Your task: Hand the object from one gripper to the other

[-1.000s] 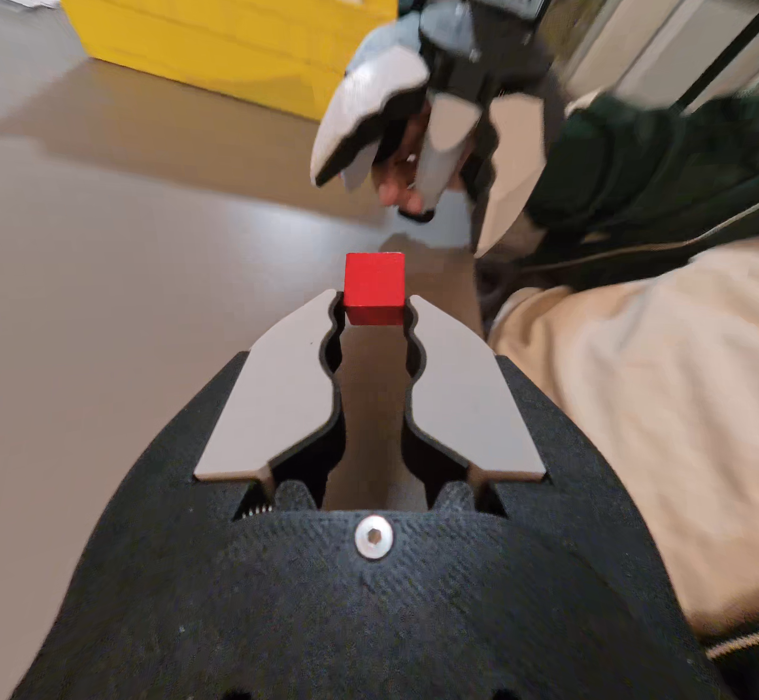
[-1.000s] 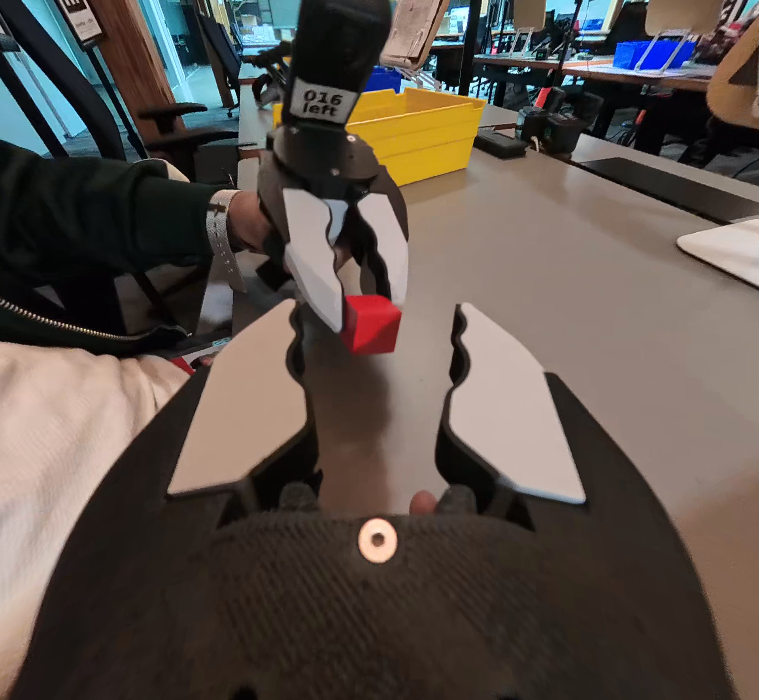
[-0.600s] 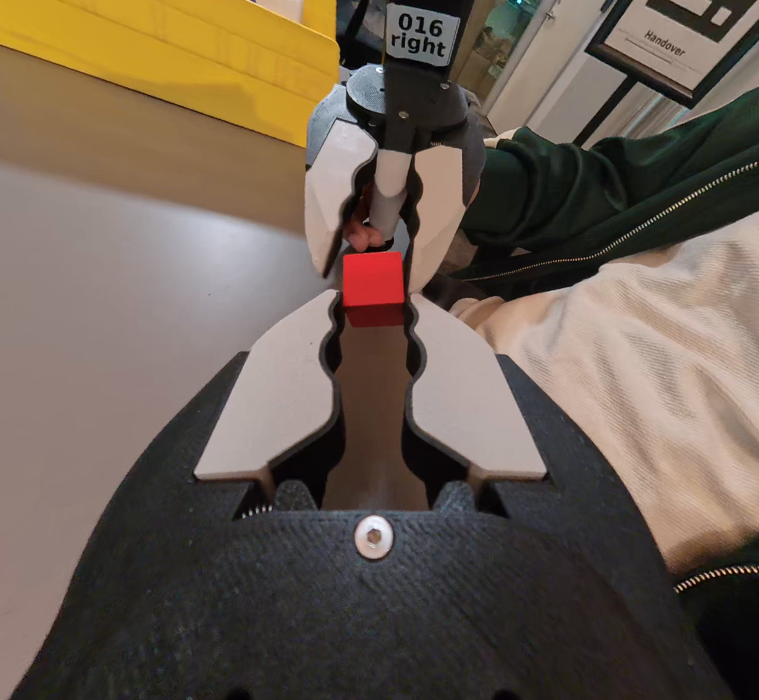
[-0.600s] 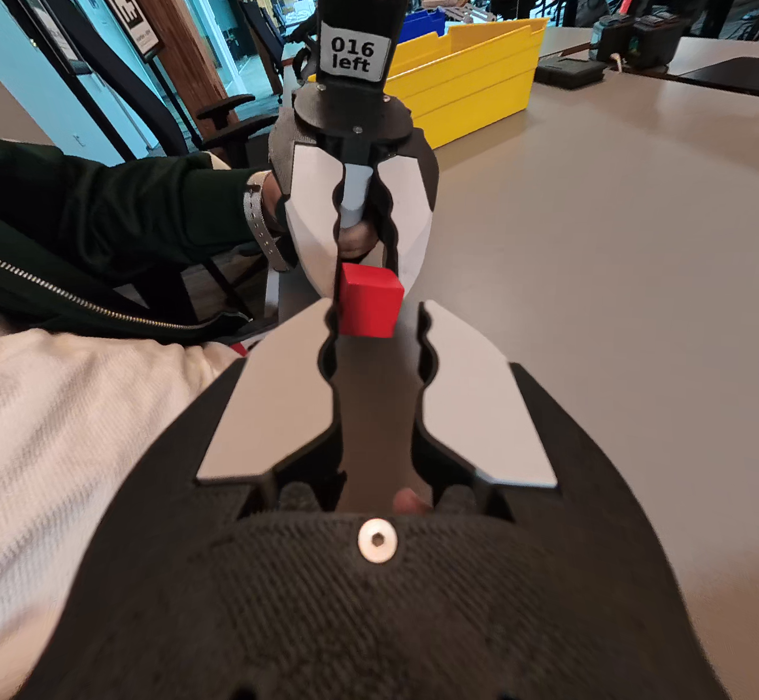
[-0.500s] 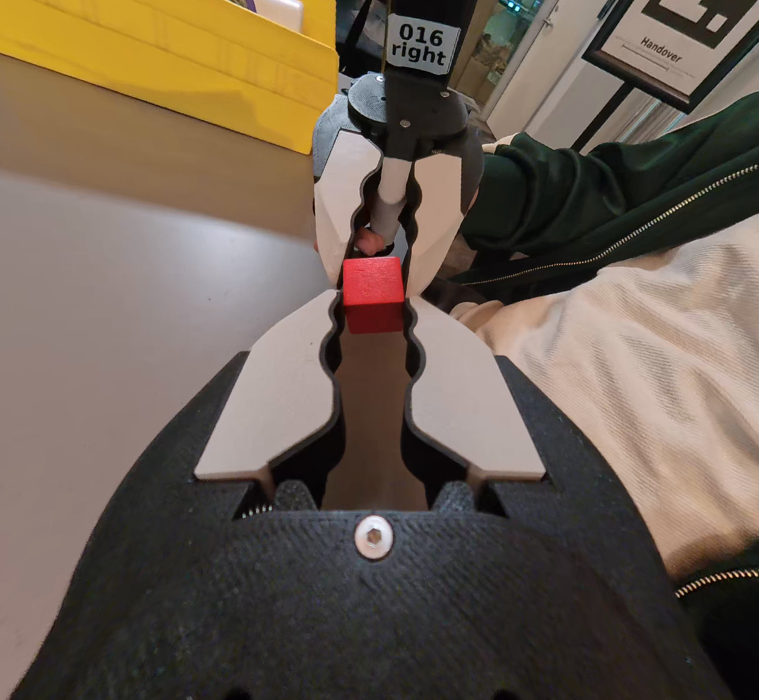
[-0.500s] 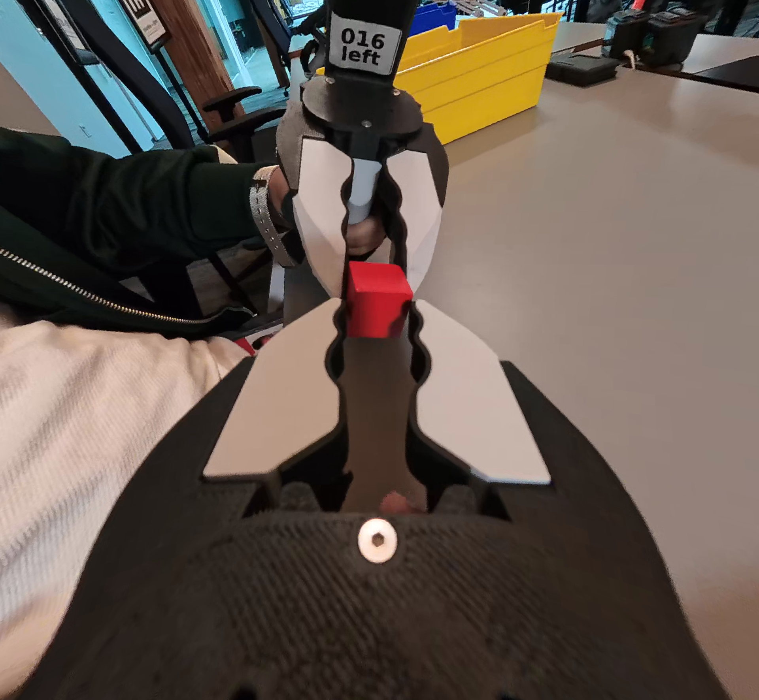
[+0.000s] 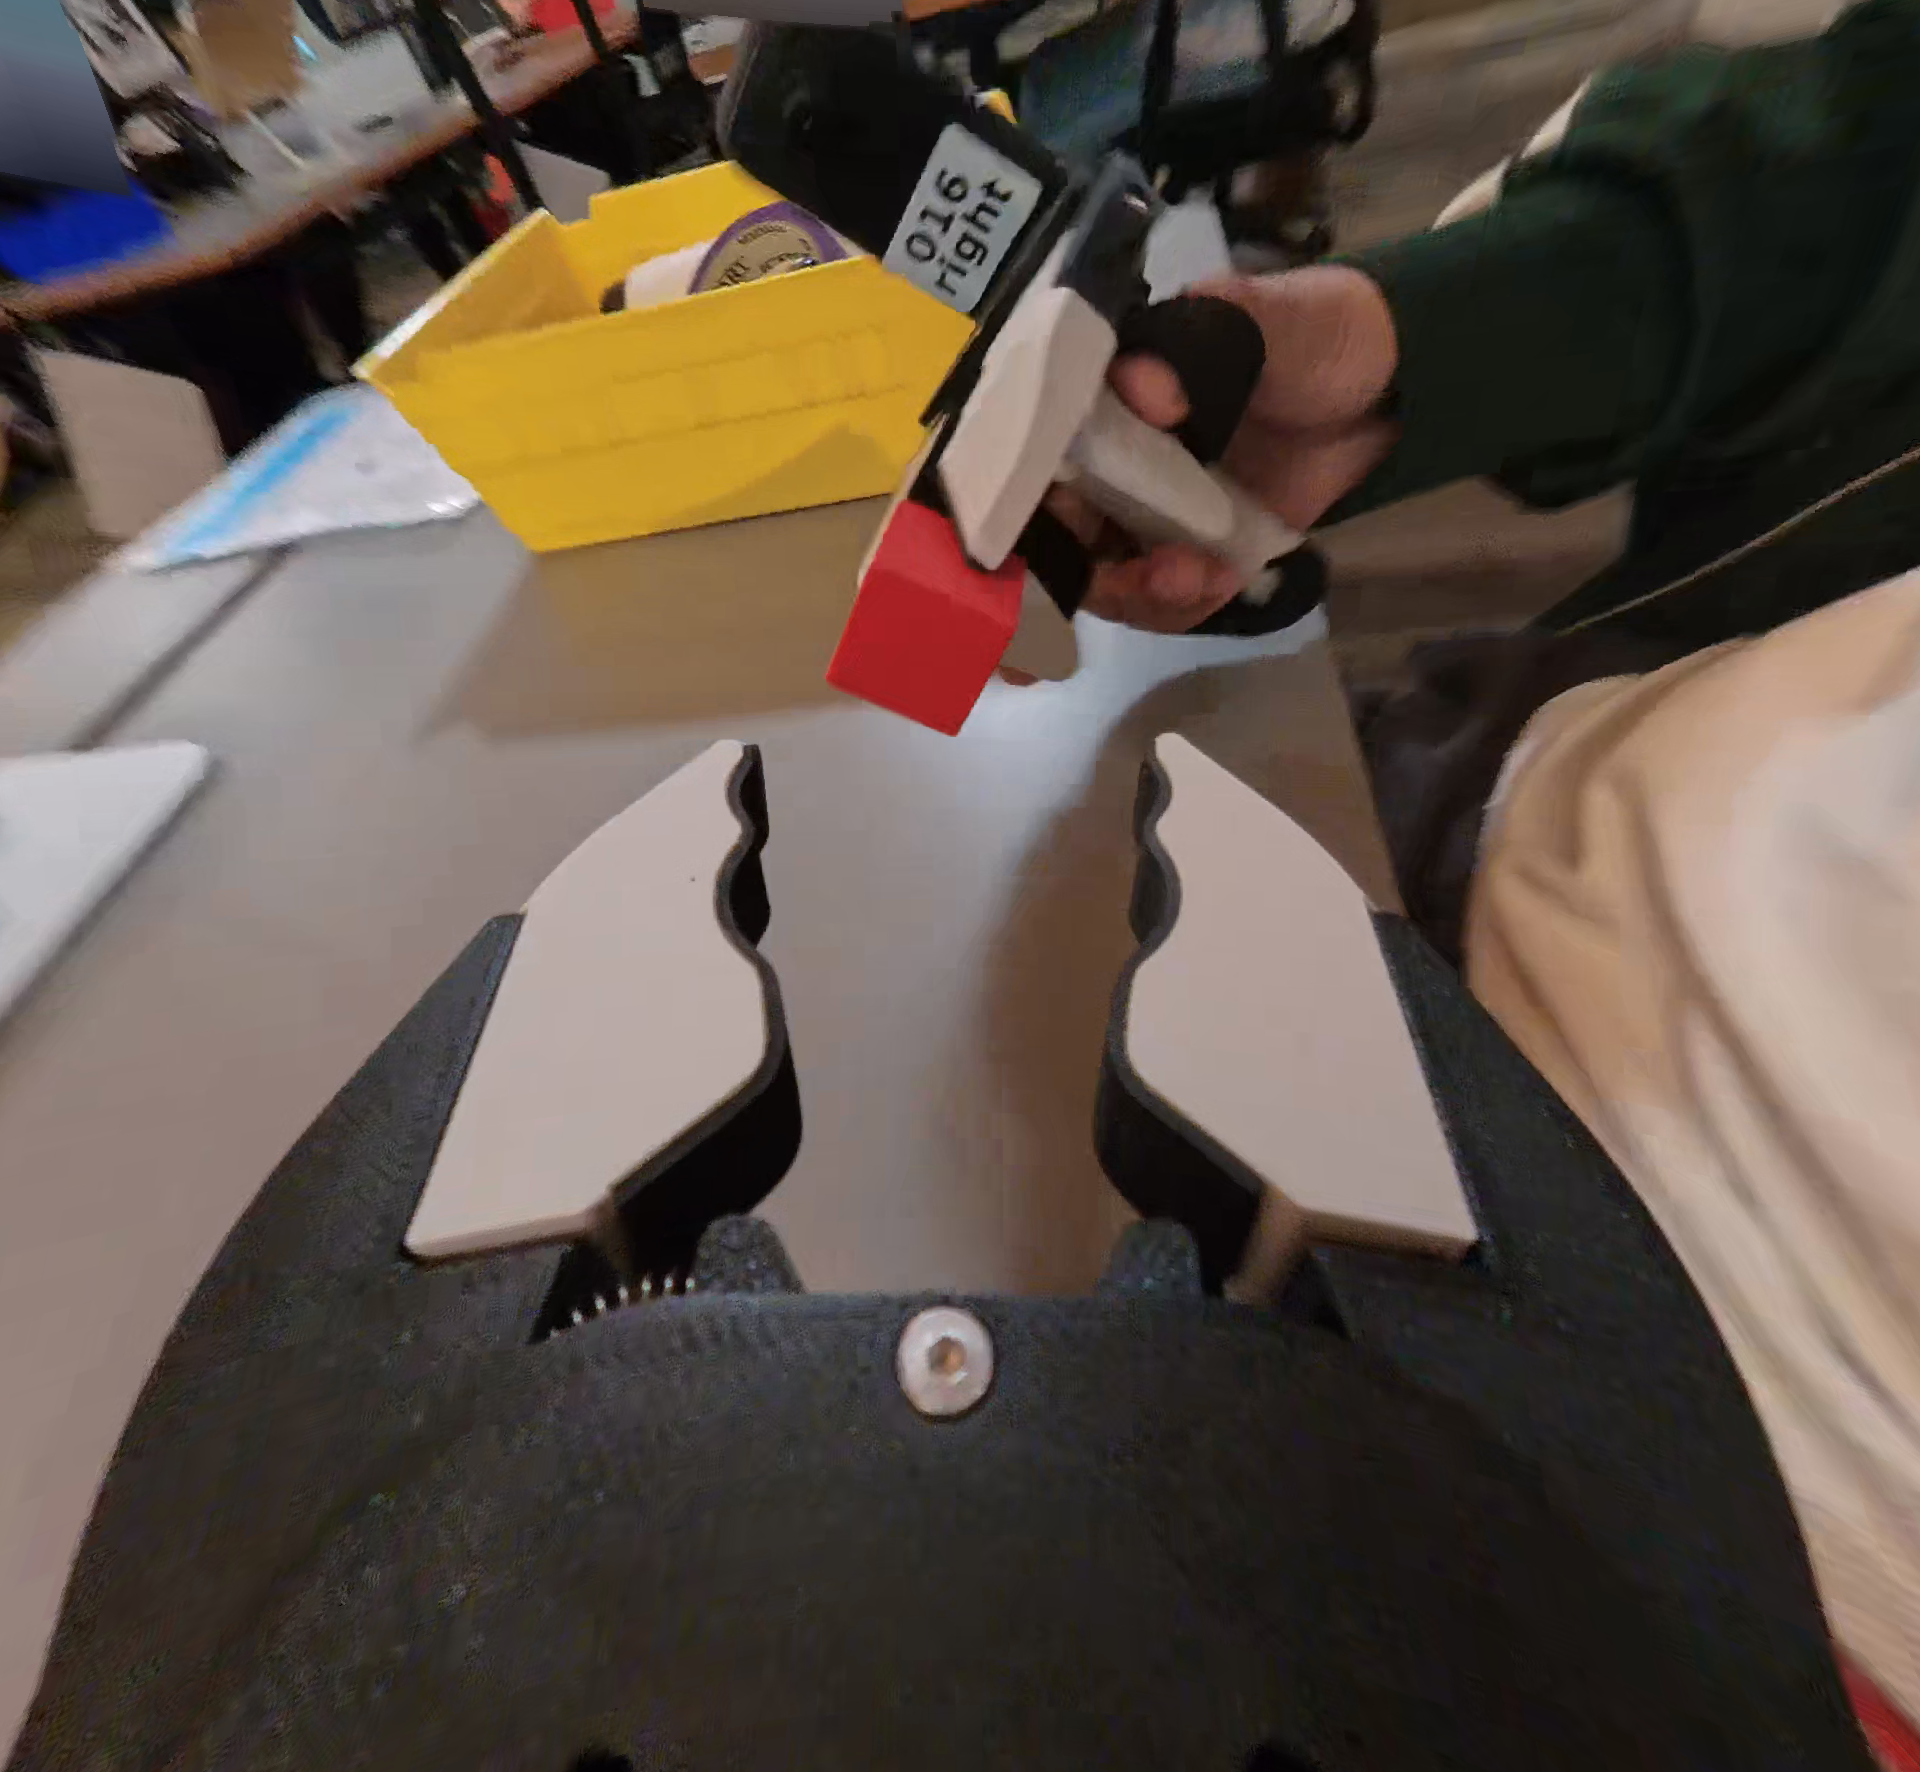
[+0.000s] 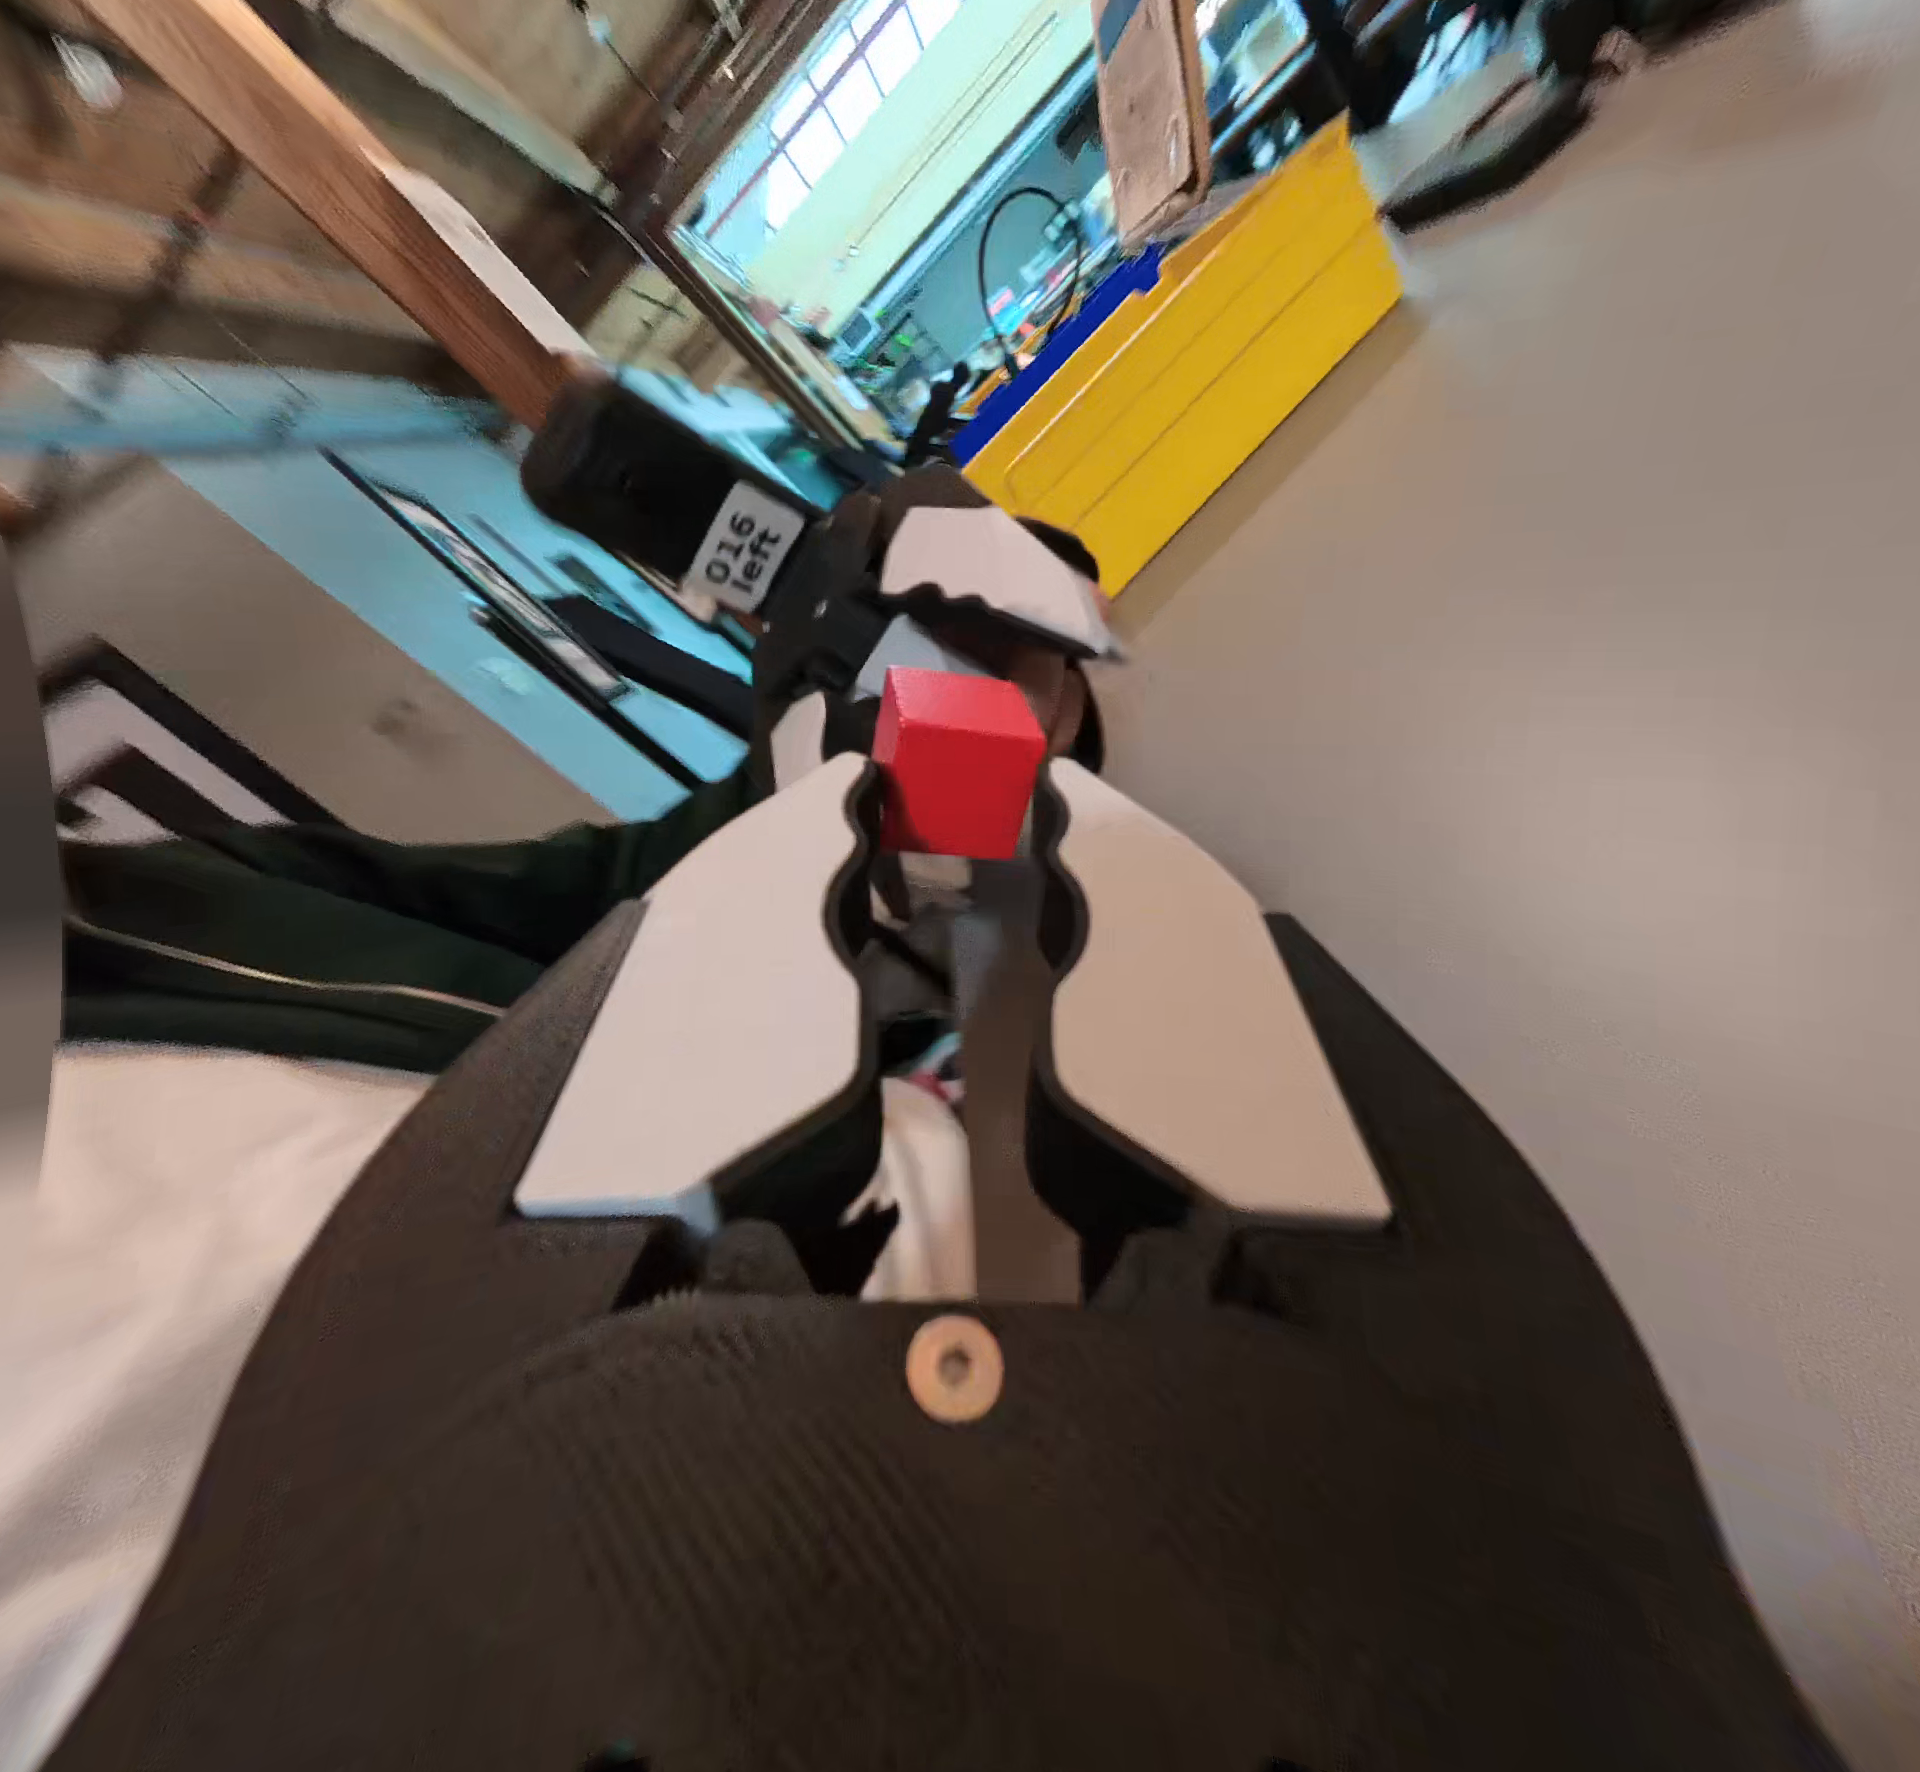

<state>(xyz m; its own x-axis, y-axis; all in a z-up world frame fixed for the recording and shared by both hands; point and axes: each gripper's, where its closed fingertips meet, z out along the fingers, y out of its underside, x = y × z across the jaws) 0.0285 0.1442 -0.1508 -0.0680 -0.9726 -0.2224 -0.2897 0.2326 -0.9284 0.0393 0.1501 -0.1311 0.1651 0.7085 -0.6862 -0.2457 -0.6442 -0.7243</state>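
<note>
The red cube [image 8: 956, 761] sits clamped between the tips of my right gripper [image 8: 951, 787], which is shut on it. In the left wrist view the same cube [image 7: 925, 621] hangs tilted from the right gripper [image 7: 997, 517], held in a hand above the table. My left gripper [image 7: 951, 766] is open and empty, its tips just below and short of the cube. In the right wrist view the left gripper [image 8: 935, 600] shows behind the cube, tilted on its side with its jaws apart.
A yellow bin [image 7: 665, 372] with a purple-lidded item stands at the far side of the grey table [image 7: 312, 787]; it also shows in the right wrist view [image 8: 1195, 403]. White sheets [image 7: 73, 839] lie at the left. A person's beige-clad lap [image 7: 1714, 995] is at the right. Both grippers' tips are close together, under 4 cm apart.
The left gripper has opened and let go of the red cube. The right gripper closed on it, then pulled away and tilted with the cube in it.
</note>
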